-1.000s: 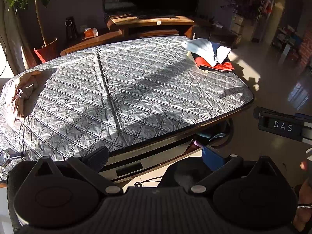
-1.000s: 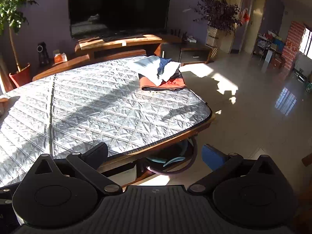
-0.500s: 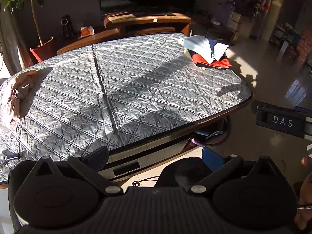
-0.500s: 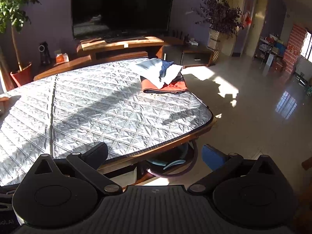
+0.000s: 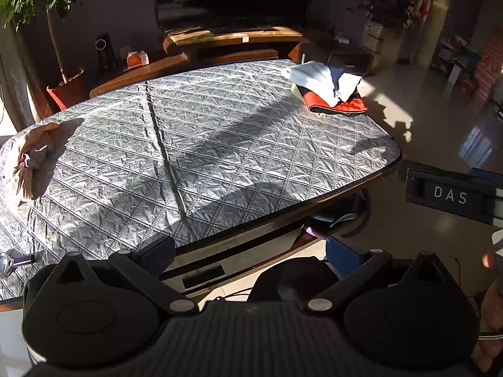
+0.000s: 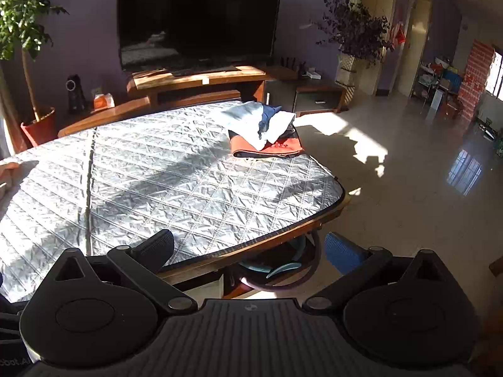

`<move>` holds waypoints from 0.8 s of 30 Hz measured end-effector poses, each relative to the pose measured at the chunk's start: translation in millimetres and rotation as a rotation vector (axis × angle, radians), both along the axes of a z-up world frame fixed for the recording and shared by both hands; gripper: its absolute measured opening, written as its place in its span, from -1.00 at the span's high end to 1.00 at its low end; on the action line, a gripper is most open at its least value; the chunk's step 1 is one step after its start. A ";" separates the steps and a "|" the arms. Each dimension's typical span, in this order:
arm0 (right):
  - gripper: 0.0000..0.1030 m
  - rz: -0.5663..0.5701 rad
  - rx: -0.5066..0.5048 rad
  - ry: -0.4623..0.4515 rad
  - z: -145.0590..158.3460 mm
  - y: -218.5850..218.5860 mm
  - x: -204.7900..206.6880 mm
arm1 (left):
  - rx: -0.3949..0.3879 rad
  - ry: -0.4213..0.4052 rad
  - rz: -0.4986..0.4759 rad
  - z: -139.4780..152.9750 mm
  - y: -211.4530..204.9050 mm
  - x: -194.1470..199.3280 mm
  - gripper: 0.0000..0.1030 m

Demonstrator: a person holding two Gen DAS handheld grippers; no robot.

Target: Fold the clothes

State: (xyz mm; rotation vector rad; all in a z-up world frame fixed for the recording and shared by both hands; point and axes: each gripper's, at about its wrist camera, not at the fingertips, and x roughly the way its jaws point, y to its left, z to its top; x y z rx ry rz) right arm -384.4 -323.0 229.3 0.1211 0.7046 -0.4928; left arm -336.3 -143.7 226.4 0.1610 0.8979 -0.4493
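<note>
A crumpled beige garment point(image 5: 26, 157) lies at the left edge of the table, covered in grey quilted cloth point(image 5: 204, 144). A pile of clothes point(image 5: 330, 89) with white, blue and red pieces sits at the far right corner; the pile point(image 6: 267, 128) also shows in the right wrist view. My left gripper point(image 5: 248, 256) hangs open over the near table edge, holding nothing. My right gripper point(image 6: 248, 249) is open too, empty, above the near right edge. The right gripper's body point(image 5: 452, 193) shows at the right of the left wrist view.
A TV point(image 6: 198, 22) on a wooden stand point(image 6: 201, 81) stands behind the table. Potted plants point(image 6: 28, 47) flank it. A basket point(image 6: 279, 270) sits under the table. Open tiled floor point(image 6: 408, 188) lies to the right. A small metal object point(image 5: 9, 264) rests on the near left.
Both grippers have drifted slightly; the table and the pile sit a little differently in each view. Jaws stay open and empty. The clothes have not moved.
</note>
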 end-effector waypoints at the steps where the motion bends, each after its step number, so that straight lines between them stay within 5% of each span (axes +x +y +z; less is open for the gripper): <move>1: -0.99 0.000 0.000 -0.001 0.3 -0.2 -0.4 | 0.000 -0.001 -0.001 0.3 -0.1 -0.5 -0.97; 24: -0.99 0.021 0.002 -0.023 1.1 5.5 -11.5 | 0.004 -0.028 -0.007 6.0 -3.6 -13.6 -0.97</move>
